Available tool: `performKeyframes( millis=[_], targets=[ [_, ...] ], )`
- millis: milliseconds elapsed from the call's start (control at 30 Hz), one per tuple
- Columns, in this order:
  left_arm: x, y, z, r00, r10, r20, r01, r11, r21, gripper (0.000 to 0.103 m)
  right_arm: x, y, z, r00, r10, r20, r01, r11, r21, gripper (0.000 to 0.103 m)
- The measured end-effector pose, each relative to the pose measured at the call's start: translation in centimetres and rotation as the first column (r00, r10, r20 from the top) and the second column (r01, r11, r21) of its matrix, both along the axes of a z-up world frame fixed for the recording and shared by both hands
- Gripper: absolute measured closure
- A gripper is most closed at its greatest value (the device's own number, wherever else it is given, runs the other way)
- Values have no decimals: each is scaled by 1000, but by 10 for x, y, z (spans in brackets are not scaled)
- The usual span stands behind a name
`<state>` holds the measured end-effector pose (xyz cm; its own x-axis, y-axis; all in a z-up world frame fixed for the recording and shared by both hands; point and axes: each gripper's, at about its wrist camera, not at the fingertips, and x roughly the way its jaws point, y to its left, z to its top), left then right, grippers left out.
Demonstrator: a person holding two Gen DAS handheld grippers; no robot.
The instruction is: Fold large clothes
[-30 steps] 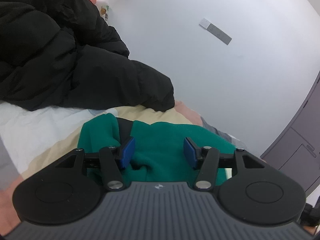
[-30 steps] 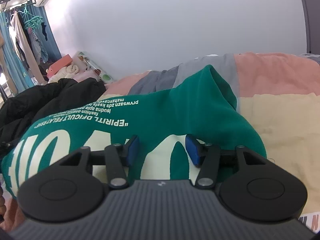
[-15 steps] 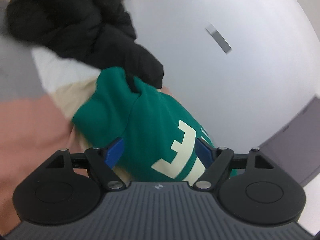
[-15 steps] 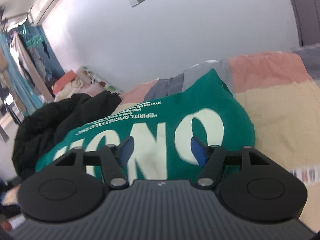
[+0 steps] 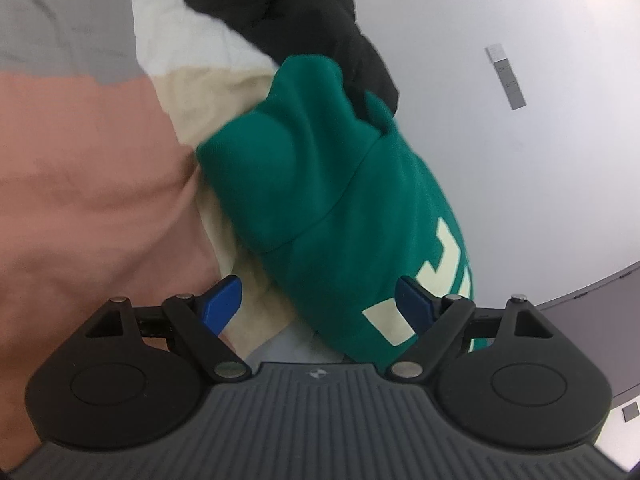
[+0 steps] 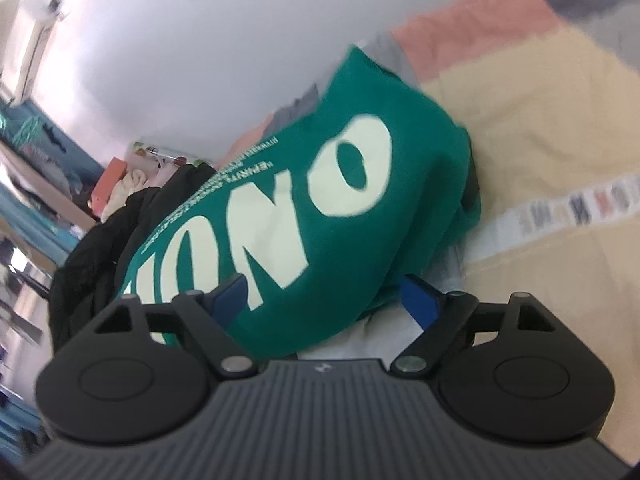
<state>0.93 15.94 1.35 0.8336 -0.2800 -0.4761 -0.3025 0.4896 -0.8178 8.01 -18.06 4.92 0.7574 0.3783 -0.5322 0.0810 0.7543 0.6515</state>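
Note:
A green sweatshirt (image 5: 340,200) with large cream letters lies folded in a thick bundle on the bed. In the right wrist view the green sweatshirt (image 6: 320,208) shows its printed face. My left gripper (image 5: 320,302) sits at the bundle's near end, its jaws opening. One blue pad (image 5: 224,300) is over the bedcover and the other overlaps the cloth in view; neither presses on it. My right gripper (image 6: 325,300) is at the other near edge, jaws opening too, with the bundle's edge between the pads and not pinched.
The bedcover (image 5: 80,184) has pink, cream, grey and white blocks. A black puffer jacket (image 5: 320,12) lies heaped just beyond the sweatshirt, the black jacket (image 6: 104,240) also at the left. A white wall with a socket strip (image 5: 506,76) backs the bed; a grey wardrobe (image 5: 592,320) stands right.
Both grippers' jaws have spread wide and let the green cloth go. Both views have rolled, and the sweatshirt now lies as a folded bundle in front of the pads.

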Motion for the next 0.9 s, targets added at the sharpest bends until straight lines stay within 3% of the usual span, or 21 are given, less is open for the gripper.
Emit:
performKeyframes(
  millis=[167,333,633,767,900],
  targets=[
    [16,0,-14,1000,6,-12,-6,1000,-6,14,11,-12,-31,997,-14,-79,28,984,173,18],
    [29,4,-18,998,23,51,-23,1000,-15,10,26,-20,-49,994,-55,-91,78,961,266,17],
    [55,18,-18,991,20,133,-13,999,-49,9,33,-17,-56,997,-66,-46,77,949,304,13],
    [55,20,-20,992,22,125,-13,998,-68,6,31,-18,-58,995,-80,-63,96,944,317,14],
    [49,21,-23,999,33,40,-27,991,-131,1,32,-20,-60,990,-98,-97,125,933,338,8]
  ],
)
